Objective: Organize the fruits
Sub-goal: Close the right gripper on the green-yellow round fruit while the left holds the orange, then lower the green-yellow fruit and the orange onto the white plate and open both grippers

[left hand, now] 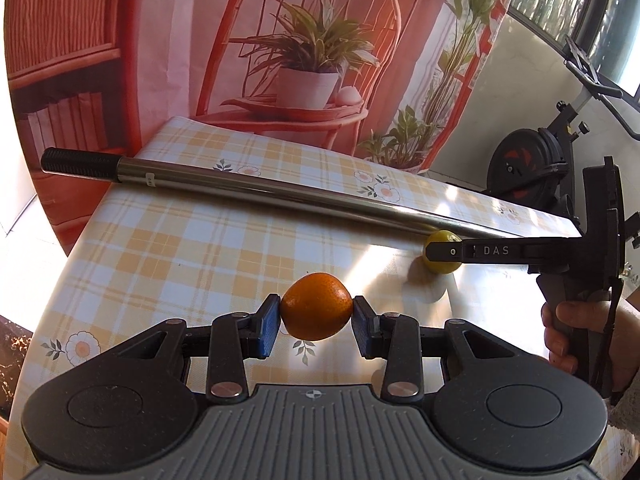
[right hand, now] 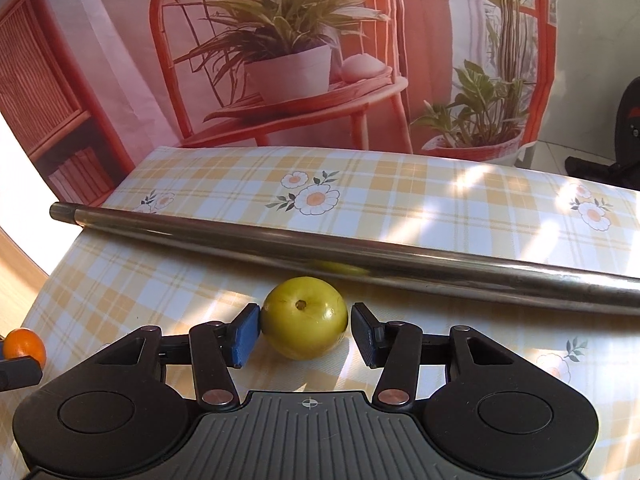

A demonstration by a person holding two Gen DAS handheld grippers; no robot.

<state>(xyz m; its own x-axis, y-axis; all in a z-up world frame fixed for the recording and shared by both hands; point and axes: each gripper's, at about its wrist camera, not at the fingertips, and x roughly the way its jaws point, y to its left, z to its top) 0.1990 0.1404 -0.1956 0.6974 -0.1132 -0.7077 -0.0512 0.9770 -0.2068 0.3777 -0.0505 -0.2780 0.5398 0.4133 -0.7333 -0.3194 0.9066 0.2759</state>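
The left gripper (left hand: 316, 318) has its two blue pads clamped against the sides of a small round orange fruit (left hand: 316, 306), which sits pinched between them above the yellow-and-white checked tablecloth with daisy prints (left hand: 180, 248); whether it rests on the cloth or hangs just clear of it cannot be told.

The right gripper (right hand: 306, 330) stands spread around a round yellow-green fruit with a small brown stem dimple (right hand: 305, 317). Its left pad touches the fruit's side, while the right pad shows a thin gap — no grip. This fruit lies on the cloth, just in front of a long shiny metal tube with a black ribbed end (left hand: 248, 190) that lies across the table. In the left wrist view the same yellow-green fruit shows well to the right of the orange one, half hidden behind the black finger of the right gripper, whose handle is held by a person's hand (left hand: 560, 332).

Behind the table hangs a printed backdrop of red chairs and potted plants (left hand: 304, 60) — and at far right a black exercise bike (left hand: 536, 168).
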